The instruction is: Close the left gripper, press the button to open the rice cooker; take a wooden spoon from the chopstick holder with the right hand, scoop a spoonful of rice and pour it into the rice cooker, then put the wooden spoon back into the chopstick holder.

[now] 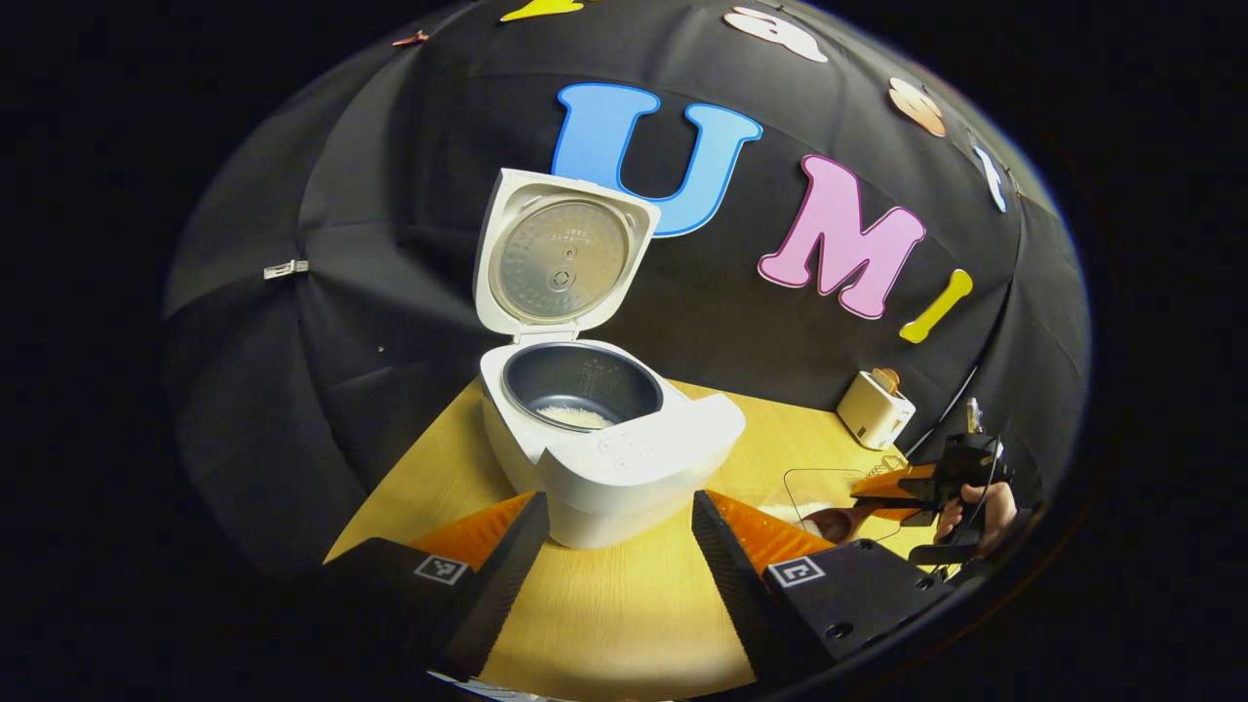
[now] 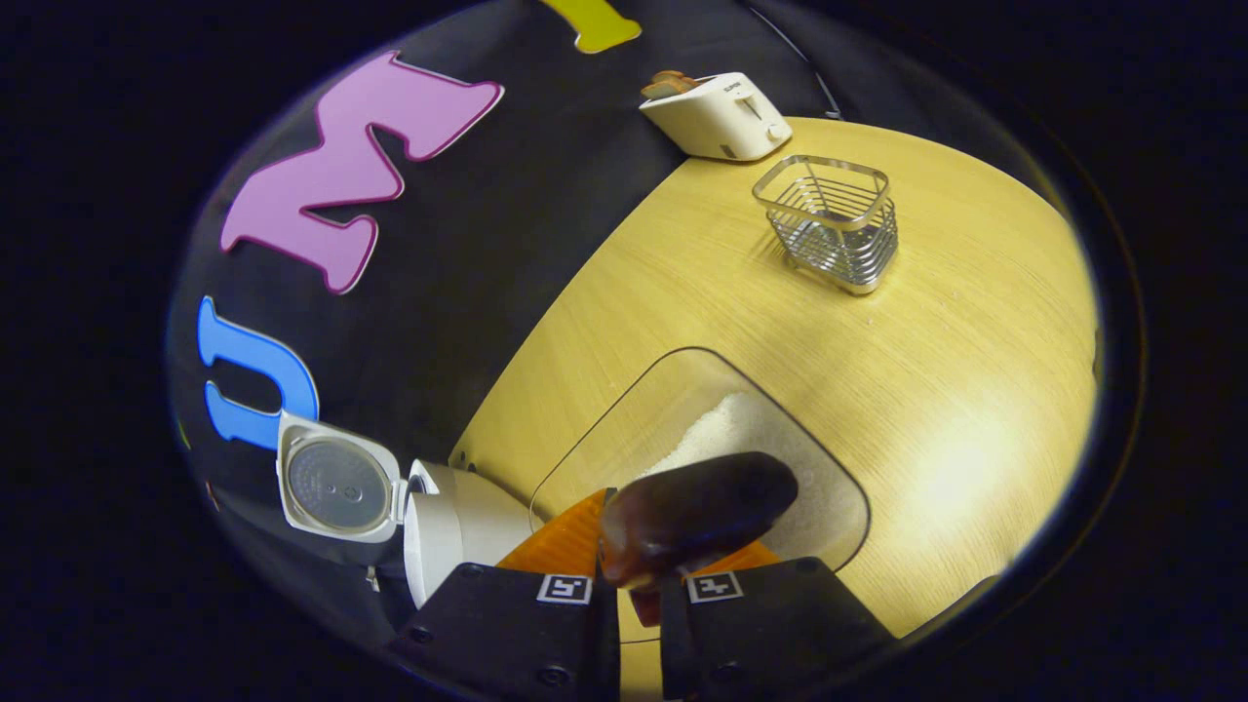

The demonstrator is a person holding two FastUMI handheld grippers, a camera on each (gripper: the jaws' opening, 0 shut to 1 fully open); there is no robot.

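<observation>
The white rice cooker stands with its lid raised upright, and a little rice lies in its dark pot. My left gripper is open just in front of the cooker, one finger on each side of its front. My right gripper is shut on the handle of a dark wooden spoon. The spoon's bowl is down in a clear container over white rice. In the left gripper view, that gripper is at the far right, held by a hand.
An empty wire chopstick holder stands on the wooden table beyond the container. A white toaster sits at the table's far edge by the black wall. The cooker is at the lower left of the right gripper view.
</observation>
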